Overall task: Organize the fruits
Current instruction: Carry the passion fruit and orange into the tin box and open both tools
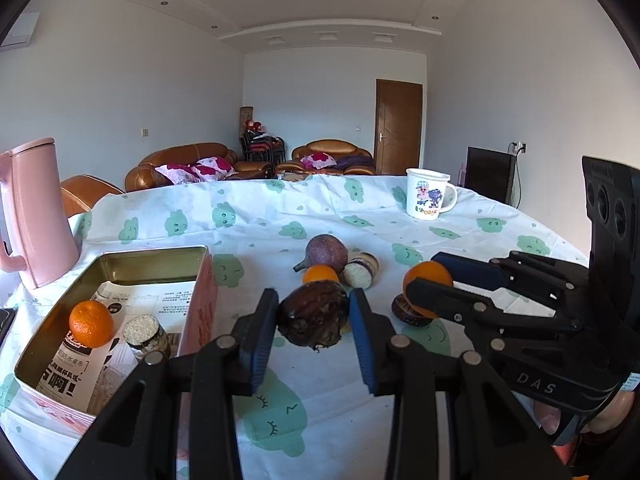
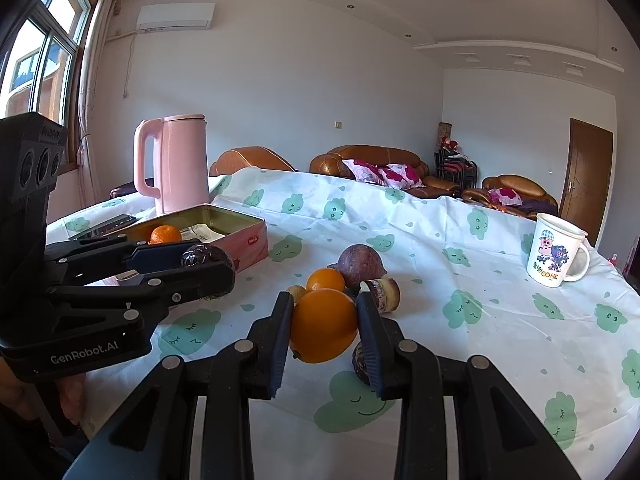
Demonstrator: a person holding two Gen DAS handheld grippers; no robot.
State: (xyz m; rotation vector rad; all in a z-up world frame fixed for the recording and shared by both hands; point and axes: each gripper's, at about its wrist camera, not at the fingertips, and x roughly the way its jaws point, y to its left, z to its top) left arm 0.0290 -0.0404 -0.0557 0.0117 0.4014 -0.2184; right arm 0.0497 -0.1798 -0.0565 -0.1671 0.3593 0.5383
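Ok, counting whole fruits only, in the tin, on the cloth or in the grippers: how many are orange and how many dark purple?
Orange fruits: 3
Dark purple fruits: 3
Total: 6

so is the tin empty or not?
Not empty: the tin holds an orange, a cut roll and printed paper.
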